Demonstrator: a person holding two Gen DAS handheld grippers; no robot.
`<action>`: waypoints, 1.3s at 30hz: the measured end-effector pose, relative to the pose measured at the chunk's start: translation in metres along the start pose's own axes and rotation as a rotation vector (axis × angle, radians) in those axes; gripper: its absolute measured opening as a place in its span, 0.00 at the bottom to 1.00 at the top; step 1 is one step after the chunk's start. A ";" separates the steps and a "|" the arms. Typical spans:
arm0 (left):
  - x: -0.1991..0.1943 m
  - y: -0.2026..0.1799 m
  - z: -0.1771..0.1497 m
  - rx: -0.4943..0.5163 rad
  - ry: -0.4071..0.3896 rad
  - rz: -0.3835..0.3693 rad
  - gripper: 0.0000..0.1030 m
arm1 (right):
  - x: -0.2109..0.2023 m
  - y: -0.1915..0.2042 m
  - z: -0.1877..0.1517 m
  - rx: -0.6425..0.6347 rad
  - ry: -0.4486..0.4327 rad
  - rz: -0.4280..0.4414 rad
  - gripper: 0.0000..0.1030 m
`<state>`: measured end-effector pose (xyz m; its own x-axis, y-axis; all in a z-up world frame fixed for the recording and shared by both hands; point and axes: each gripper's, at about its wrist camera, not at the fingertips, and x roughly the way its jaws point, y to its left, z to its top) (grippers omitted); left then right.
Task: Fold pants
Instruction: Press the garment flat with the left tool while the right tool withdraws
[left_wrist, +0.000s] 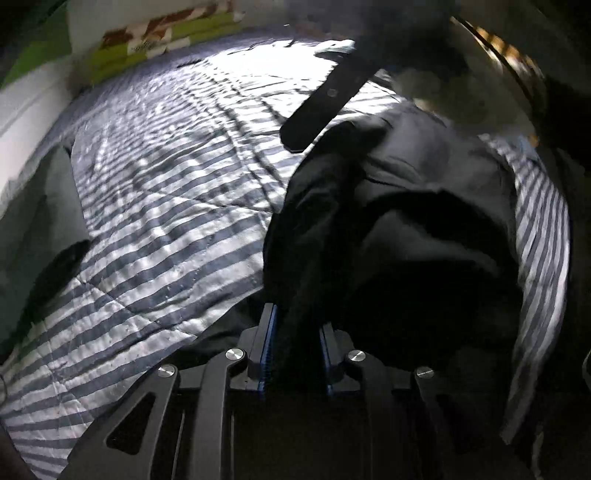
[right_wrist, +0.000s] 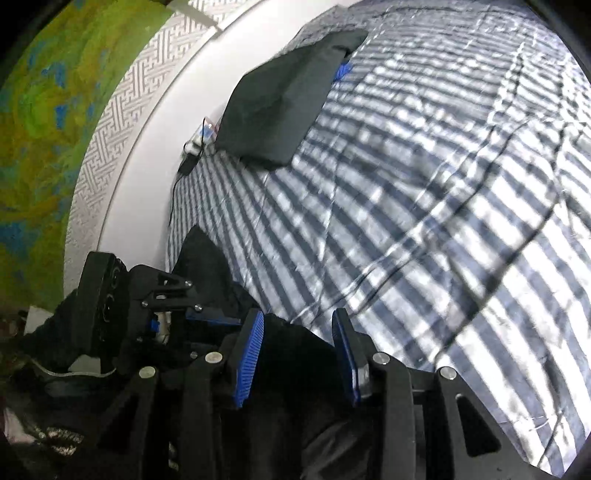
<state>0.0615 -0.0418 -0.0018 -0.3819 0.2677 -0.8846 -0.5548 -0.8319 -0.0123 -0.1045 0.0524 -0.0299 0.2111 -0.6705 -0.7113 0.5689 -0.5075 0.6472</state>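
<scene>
Left wrist view: the left gripper has its jaws pinched on a fold of the dark, crumpled fabric pants, heaped on the blue-and-white striped quilt.

Right wrist view: the right gripper stands half open around dark cloth, seemingly not clamped. It likely needs to close before spreading the pants flat.

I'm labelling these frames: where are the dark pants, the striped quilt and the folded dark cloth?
Dark pants (left_wrist: 388, 229), left wrist view, crumpled middle.
Striped quilt (right_wrist: 424, 206), right wrist view, bare middle.
Folded dark cloth (right_wrist: 280, 99), right wrist view, top face.
</scene>
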 end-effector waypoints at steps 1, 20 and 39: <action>-0.001 -0.002 -0.002 0.009 -0.009 0.009 0.19 | 0.004 0.001 -0.002 -0.001 0.025 0.012 0.34; -0.005 -0.018 -0.019 0.090 -0.061 0.060 0.19 | 0.038 0.028 -0.037 -0.033 0.183 0.049 0.36; -0.031 0.040 -0.067 -0.110 0.007 0.108 0.28 | -0.073 -0.004 0.037 0.108 -0.342 -0.063 0.36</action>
<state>0.1008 -0.1163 -0.0066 -0.4297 0.1712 -0.8866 -0.4266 -0.9039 0.0322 -0.1515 0.0838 0.0295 -0.1101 -0.7693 -0.6293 0.4816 -0.5951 0.6433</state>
